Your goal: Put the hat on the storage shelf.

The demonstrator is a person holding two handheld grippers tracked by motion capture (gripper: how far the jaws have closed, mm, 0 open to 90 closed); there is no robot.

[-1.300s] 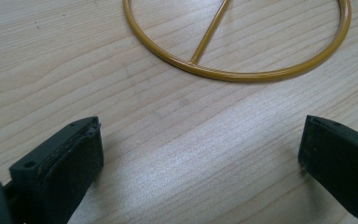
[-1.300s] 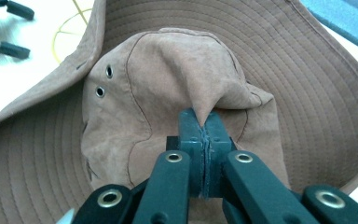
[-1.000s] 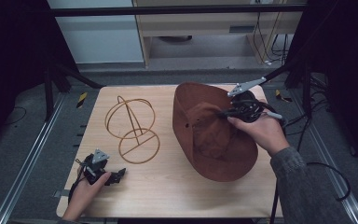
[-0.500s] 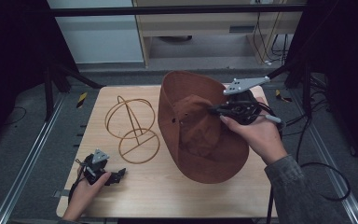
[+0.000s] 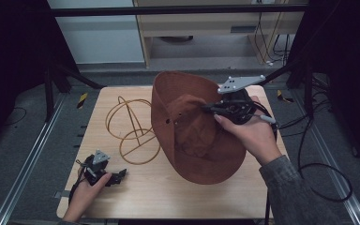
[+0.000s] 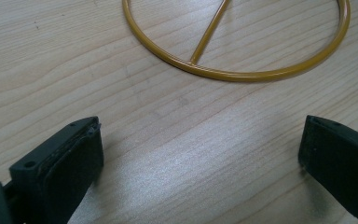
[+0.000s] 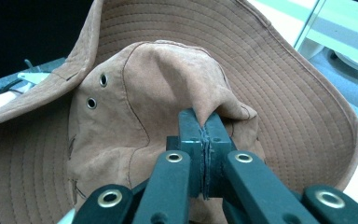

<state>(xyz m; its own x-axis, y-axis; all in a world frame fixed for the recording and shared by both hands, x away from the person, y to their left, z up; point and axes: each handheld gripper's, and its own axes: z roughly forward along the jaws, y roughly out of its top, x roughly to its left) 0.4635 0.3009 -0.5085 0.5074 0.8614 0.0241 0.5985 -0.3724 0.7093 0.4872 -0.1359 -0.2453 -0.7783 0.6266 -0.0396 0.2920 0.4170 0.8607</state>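
Right gripper is pinching a fold of the brown suede hat's crown, jaws pressed together on the cloth, as the right gripper view makes plain. Compared with a second ago, the hat is being tipped up and carried leftward: earlier it was lying lower on the right half of the wooden table, and now its far brim is rising while the whole hat is drawing closer to the yellow wire hat stand. The near brim is still looking to rest on or just above the wood on the person's side of the stand. That suggests the lift is under way and the hat is heading for the stand's domed top, though it is not yet over it; the crown's opening is facing away from the stand's side, so the hat is probably needing more lift and a turn before it can settle. Left gripper is resting on the table, nearer the person than the stand, jaws wide apart with nothing between them; in the left gripper view the stand's ring base is lying just ahead of it. Nothing is standing between hat and stand, but the hat's drooping left brim is hanging close to the stand's hoops and could catch and drag the light wire frame. The right gripper's cable is trailing off the table's right edge, well away from the stand.
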